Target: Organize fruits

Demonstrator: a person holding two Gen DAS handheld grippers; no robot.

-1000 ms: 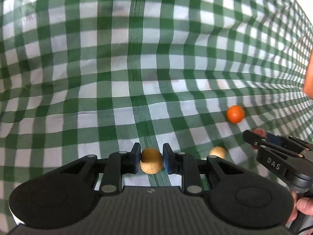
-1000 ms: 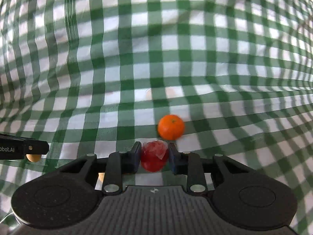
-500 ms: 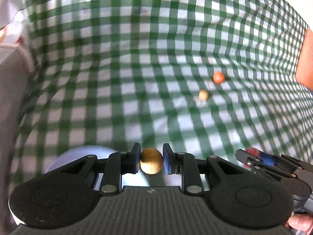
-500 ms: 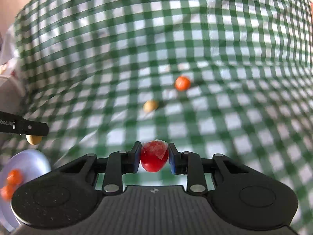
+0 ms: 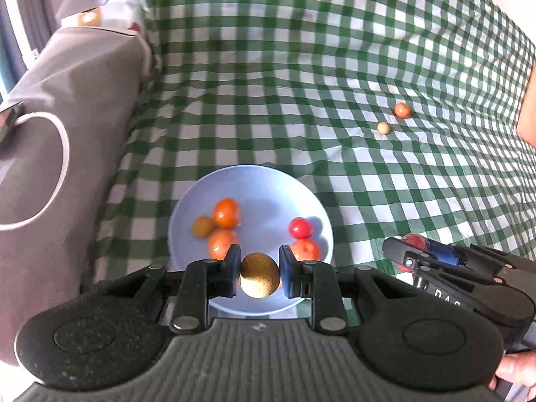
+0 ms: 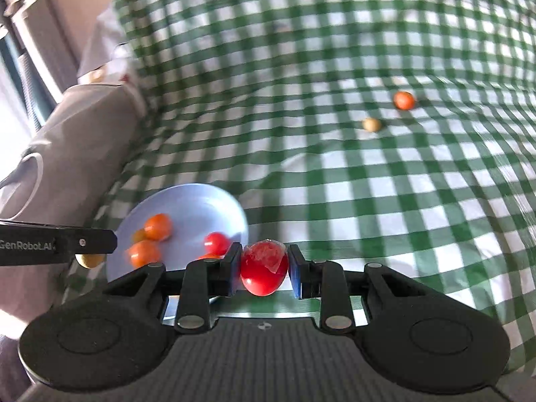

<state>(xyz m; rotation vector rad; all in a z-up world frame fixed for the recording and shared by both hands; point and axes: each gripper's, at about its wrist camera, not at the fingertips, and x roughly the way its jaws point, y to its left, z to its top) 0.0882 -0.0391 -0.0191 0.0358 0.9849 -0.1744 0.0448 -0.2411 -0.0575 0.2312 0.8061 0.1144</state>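
Note:
My left gripper (image 5: 260, 269) is shut on a round tan-brown fruit (image 5: 260, 279) and hangs over the near rim of a pale blue plate (image 5: 264, 184). The plate holds several small orange and red fruits (image 5: 226, 213). My right gripper (image 6: 264, 268) is shut on a red fruit (image 6: 264, 273) that has a bit of clear film on top; it hovers just right of the blue plate (image 6: 201, 201). The right gripper (image 5: 407, 256) also shows at the lower right of the left wrist view. Far off on the checked cloth lie an orange fruit (image 5: 401, 110) and a pale fruit (image 5: 383, 128).
The green-and-white checked cloth (image 5: 301, 67) covers the surface. A grey cushion or bag (image 5: 67, 100) with a white ring printed on it borders the cloth on the left, close to the plate. A person's hand (image 5: 517, 372) grips the right tool at the lower right corner.
Both grippers have travelled with their fruits away from the two loose fruits toward the left and have risen. The blue plate with fruit has come into view under them.

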